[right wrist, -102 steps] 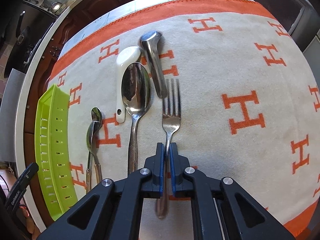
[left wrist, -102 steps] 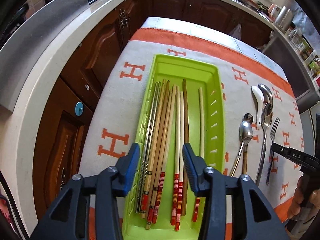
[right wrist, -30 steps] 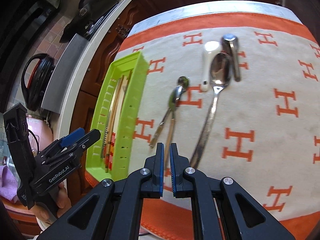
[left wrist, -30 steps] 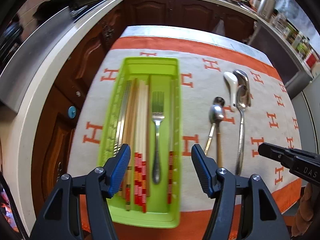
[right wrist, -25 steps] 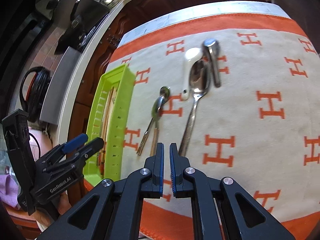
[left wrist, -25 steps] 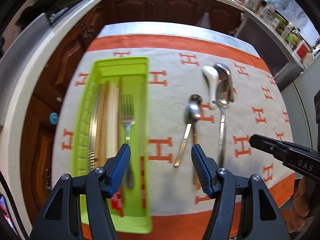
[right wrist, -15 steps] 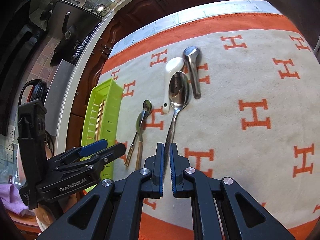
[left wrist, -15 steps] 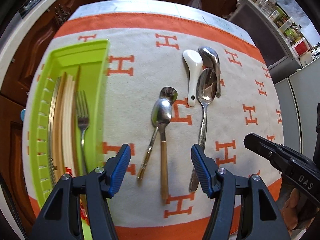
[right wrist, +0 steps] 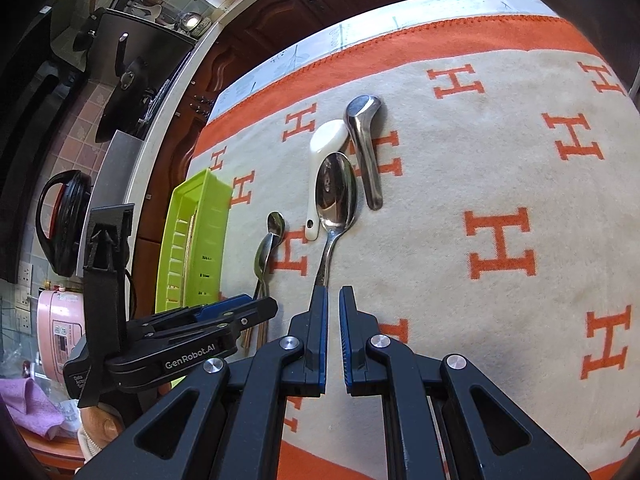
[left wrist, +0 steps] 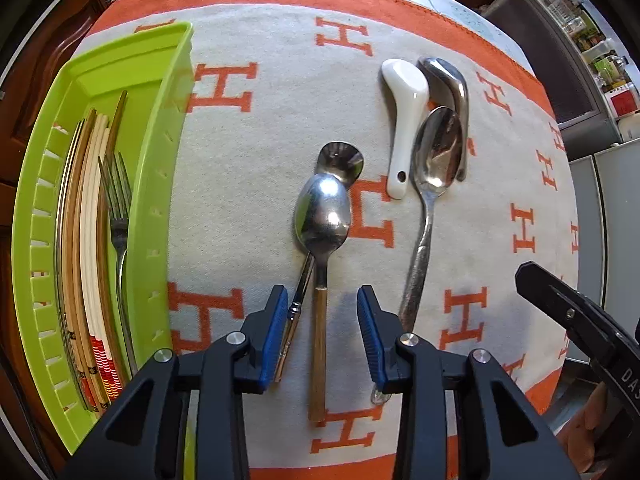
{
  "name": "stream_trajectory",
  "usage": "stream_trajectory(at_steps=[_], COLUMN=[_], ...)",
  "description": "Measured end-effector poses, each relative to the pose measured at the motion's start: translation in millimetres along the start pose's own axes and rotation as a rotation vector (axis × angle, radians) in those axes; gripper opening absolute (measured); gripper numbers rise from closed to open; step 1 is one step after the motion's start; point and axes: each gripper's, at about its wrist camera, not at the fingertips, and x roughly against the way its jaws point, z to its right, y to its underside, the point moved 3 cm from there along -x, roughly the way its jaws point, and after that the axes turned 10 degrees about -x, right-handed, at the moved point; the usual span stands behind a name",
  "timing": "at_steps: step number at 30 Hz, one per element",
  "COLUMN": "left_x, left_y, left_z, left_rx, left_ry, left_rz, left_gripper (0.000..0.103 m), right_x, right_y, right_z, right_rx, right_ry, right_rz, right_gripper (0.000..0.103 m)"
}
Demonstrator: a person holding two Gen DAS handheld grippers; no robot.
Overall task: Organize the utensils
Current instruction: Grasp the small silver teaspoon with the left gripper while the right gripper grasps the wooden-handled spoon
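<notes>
Covering the table, orange-bordered H-patterned cloth, dark wood cabinets behind, left tool apart, right tool slightly parted.

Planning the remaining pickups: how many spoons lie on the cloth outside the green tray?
5: wooden-handled steel spoon, small round steel spoon beneath its tip, white ceramic soup spoon, long steel spoon, steel soup spoon far right.

Five spoons on cloth; fork, chopsticks in green tray
</notes>
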Motion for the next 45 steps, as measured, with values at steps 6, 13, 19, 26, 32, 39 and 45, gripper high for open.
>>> stream_trajectory(at_steps=[6,13,19,26,32,39,45], left_x=[4,20,6,2,4,15,33], left_y=[-2,4,5,2,6,14,24], left_z=[-3,-20,-24,-12,-14,-32,-42], left_rx=[0.006,0.010,0.012,-0.042,-0.067,0.015,0.027], left_ry=[-0.001,-0.025,-0.024,-0.068,-0.097,0.009,0.051], left_rz=[-0.003,0.030,-0.007,0.033,0.065,0.101,0.141], left_gripper=[0.026,0.026,0.019,0.019,0.004,0.004,0.004], right_x=[-1,-3,-7,-21,-34,-66,-96], right_y=[0,4,8,17,16,18,27], right_z=[1,-3,-11,-29,-40,-55,-76], right_rx=[-0.001,0.013,0.032,0.083,0.092,0.115,0.206], right_ry=[-0.005,-0.009,-0.015,-0.012,-0.012,0.007,0.047], right_rz=[0.002,-0.002,-0.011,-0.053,-0.072,-0.145,-0.186], right_gripper=[0.006,0.006,0.006,0.006,0.006,0.006,0.006])
